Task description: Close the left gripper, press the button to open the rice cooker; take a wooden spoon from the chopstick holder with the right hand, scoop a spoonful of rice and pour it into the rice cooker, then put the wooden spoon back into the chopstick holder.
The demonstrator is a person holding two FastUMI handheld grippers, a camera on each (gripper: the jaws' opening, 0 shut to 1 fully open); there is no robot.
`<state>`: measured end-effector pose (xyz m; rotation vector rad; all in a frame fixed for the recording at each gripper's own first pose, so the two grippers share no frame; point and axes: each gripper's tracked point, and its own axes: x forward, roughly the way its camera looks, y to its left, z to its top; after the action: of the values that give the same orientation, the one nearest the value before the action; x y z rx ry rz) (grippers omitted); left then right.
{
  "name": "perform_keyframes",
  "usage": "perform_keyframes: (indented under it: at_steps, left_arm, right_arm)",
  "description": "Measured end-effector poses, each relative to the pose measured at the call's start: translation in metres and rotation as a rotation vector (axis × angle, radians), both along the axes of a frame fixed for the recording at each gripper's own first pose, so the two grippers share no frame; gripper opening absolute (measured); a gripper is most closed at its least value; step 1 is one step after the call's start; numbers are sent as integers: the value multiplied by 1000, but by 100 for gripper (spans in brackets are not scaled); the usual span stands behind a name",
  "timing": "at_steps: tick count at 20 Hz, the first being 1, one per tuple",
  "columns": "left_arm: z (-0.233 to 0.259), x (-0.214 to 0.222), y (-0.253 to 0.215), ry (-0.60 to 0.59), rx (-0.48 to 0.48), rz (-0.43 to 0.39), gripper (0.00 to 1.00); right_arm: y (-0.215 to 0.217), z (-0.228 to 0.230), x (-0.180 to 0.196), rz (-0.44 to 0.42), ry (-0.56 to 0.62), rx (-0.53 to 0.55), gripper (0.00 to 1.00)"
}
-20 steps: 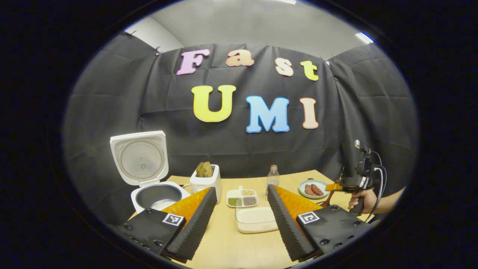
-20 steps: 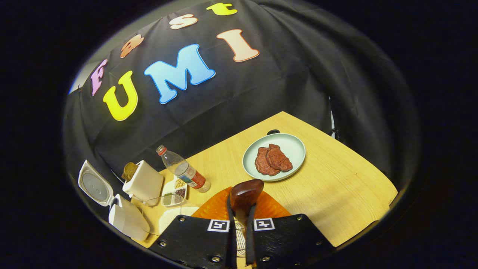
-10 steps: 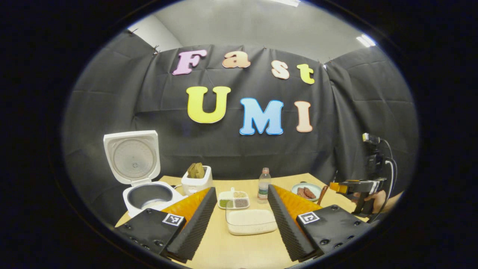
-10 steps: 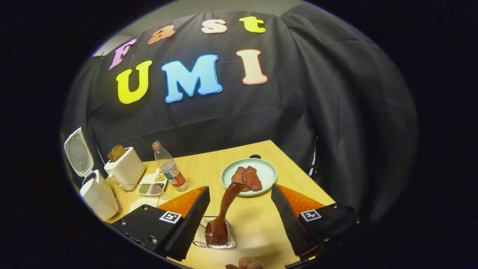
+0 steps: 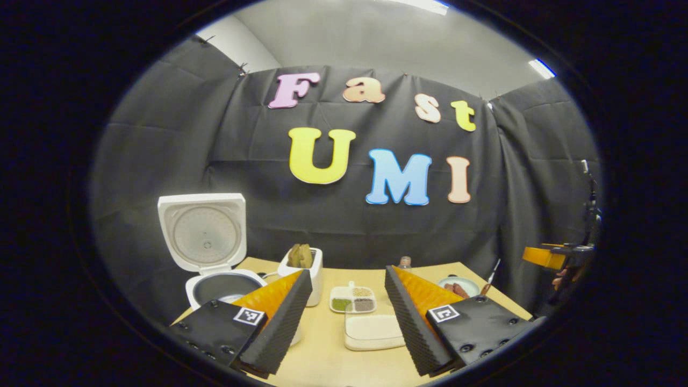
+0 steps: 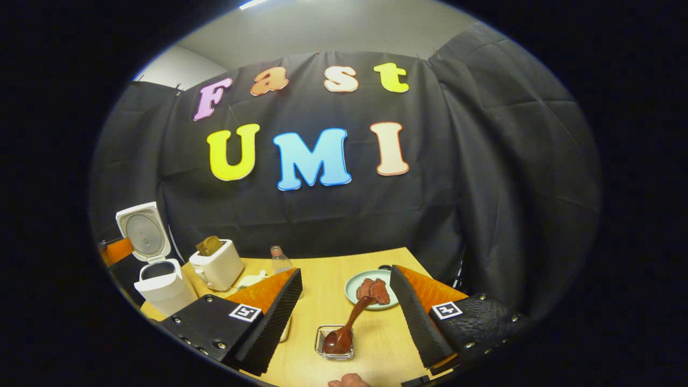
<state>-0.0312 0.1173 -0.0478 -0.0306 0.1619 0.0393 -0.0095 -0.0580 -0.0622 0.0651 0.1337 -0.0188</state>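
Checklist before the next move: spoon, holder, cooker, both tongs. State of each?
1. Rice cooker lid up: ok.
2. Wooden spoon in the chopstick holder: ok, bowl end down inside, handle leaning toward the plate.
3. Right tongs off the spoon: ok, open, spoon free between them.
4. Left tongs empty: ok, open, holding nothing.
5. Rice in the cooker pot: cannot tell, the inside is too small to read.
6. Holder standing steady on the table: cannot tell; it looks upright.

glossy wooden spoon, wire metal holder, smooth white plastic rice cooker, matt wood-grain table
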Motion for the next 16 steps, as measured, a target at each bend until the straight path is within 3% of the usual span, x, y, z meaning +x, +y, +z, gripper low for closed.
perform_keyframes:
  at_steps: [9,10,12,13,16]
  left_arm:
    - [65,49,112,-58,84,141,92]
    - [72,54,122,-66,77,155,98]
    - [88,66,143,-96,63,180,92]
    - [93,72,156,-96,68,203,95]
    - [105,93,196,-89,96,253,92]
  right_arm:
    - [37,32,7,39,-61,26,99]
    - [37,34,9,32,-65,29,99]
    - [40,36,11,22,-71,35,99]
    - [41,37,13,18,-72,34,99]
    - [42,37,20,12,-74,32,99]
